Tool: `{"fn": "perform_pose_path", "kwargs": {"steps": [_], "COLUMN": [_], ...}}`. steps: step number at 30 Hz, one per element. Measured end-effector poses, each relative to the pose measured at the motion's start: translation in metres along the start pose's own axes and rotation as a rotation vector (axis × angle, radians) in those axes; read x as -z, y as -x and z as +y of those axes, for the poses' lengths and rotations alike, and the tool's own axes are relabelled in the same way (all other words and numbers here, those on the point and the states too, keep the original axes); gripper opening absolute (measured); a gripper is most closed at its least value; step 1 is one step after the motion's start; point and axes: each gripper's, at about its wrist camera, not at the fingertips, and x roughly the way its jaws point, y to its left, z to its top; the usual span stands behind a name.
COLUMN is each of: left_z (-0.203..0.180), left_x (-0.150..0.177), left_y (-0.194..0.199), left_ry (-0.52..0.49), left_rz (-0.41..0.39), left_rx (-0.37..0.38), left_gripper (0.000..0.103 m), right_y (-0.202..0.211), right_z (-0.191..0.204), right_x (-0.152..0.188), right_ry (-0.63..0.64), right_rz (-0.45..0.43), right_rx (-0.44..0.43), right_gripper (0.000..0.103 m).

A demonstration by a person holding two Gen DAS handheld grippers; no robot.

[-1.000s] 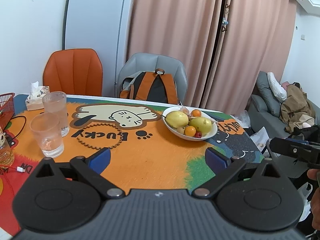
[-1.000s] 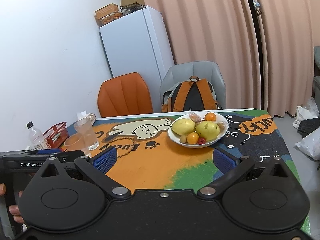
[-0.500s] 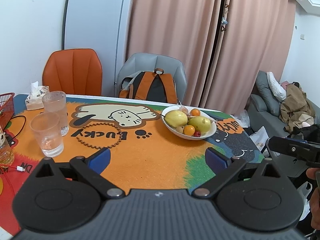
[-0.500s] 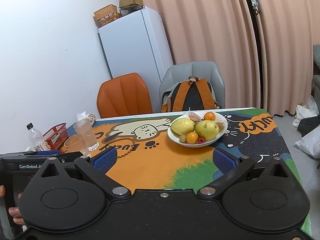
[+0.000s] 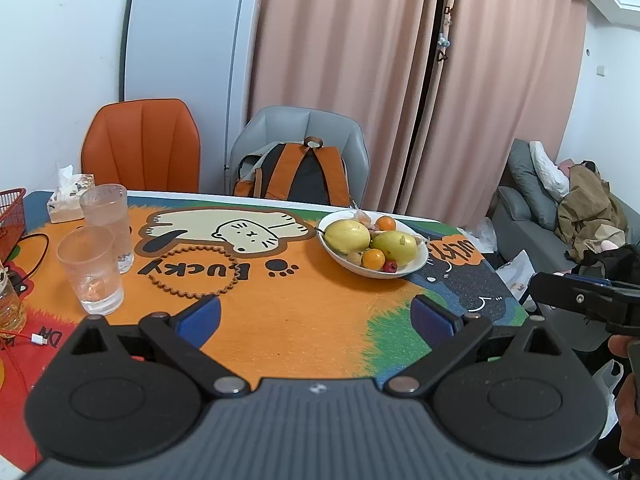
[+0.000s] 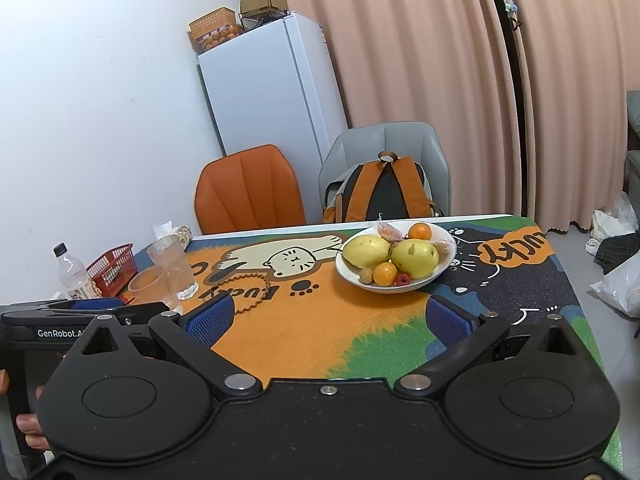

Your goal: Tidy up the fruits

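Two grippers hang over the near edge of a table [image 5: 304, 320], and both are wide apart with nothing between the blue pads. From the left gripper [image 5: 316, 316], the white bowl [image 5: 416, 266] of fruit sits at about 1 o'clock, well away from the pads. From the right gripper [image 6: 328, 316], the same bowl [image 6: 448, 240] is close to 12 o'clock, a little to the right.

Inside the bowl are two big yellow-green fruits [image 6: 366, 251] lying side by side. One small orange [image 6: 420, 231] sits at the back, and another orange [image 6: 385, 273] sits at the front. A tiny red fruit [image 6: 403, 279] and a little brown one [image 6: 365, 276] rest at the front rim, on each side of the front orange.

Two clear cups [image 5: 90, 268] stand close together at 10 o'clock from the left gripper. A red basket [image 6: 112, 270] and a bottle [image 6: 72, 272] stand further left. An orange chair [image 5: 140, 146] and a grey chair with a backpack [image 5: 296, 176] wait behind the table.
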Motion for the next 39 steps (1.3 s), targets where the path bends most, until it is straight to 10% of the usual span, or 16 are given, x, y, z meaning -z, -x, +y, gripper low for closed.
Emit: {"fn": "perform_pose_path", "kwargs": {"steps": [39], "left_z": [-0.0062], "left_x": [0.0048], "left_y": [-0.0002], "left_ry": [-0.009], "left_rz": [-0.001], "left_rx": [0.021], "left_gripper": [0.101], "right_y": [-0.0035], "right_z": [0.0005], "right_x": [0.0029], "right_ry": [-0.005], "right_rz": [0.013], "right_rx": [0.003], "right_gripper": [0.103]}}
